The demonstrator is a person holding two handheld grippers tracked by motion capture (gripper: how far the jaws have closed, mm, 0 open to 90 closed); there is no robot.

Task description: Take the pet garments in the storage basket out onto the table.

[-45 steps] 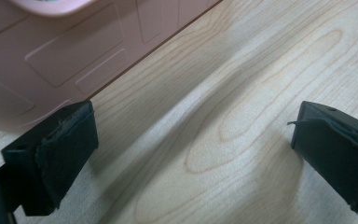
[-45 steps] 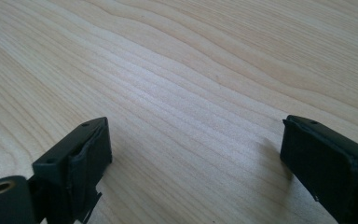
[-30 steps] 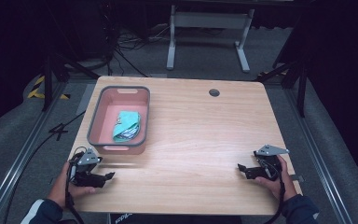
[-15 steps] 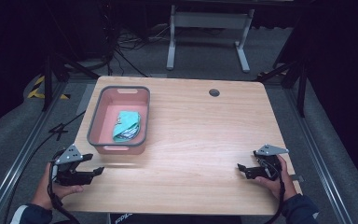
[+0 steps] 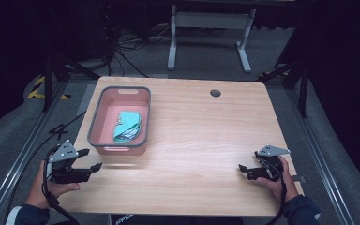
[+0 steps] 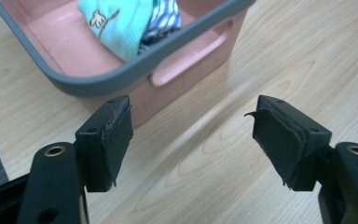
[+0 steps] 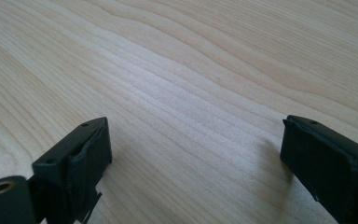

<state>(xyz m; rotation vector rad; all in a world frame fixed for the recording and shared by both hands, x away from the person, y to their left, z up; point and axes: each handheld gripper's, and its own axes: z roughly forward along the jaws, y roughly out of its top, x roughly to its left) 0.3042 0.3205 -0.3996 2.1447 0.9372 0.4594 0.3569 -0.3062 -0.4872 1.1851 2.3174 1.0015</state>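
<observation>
Two grippers hover over the desk (image 5: pixel 197 140): the left gripper (image 5: pixel 93 159) at eight o'clock, jaws apart and empty after just opening a little, the right gripper (image 5: pixel 242 169) at four o'clock, jaws wide, empty. The pink basket (image 5: pixel 117 149) holding folded cloths (image 5: pixel 127 125) sits at ten o'clock, near the left gripper

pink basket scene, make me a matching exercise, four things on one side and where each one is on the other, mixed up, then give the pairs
Things
1. pink basket
2. folded teal cloth
3. left gripper
4. round hole

Places
A. far side of the table, right of the middle
B. off the table's near left corner, jaws apart and empty
C. inside the basket
D. on the left part of the table

Pairs: 1-D, 2-C, 3-B, 4-A
</observation>
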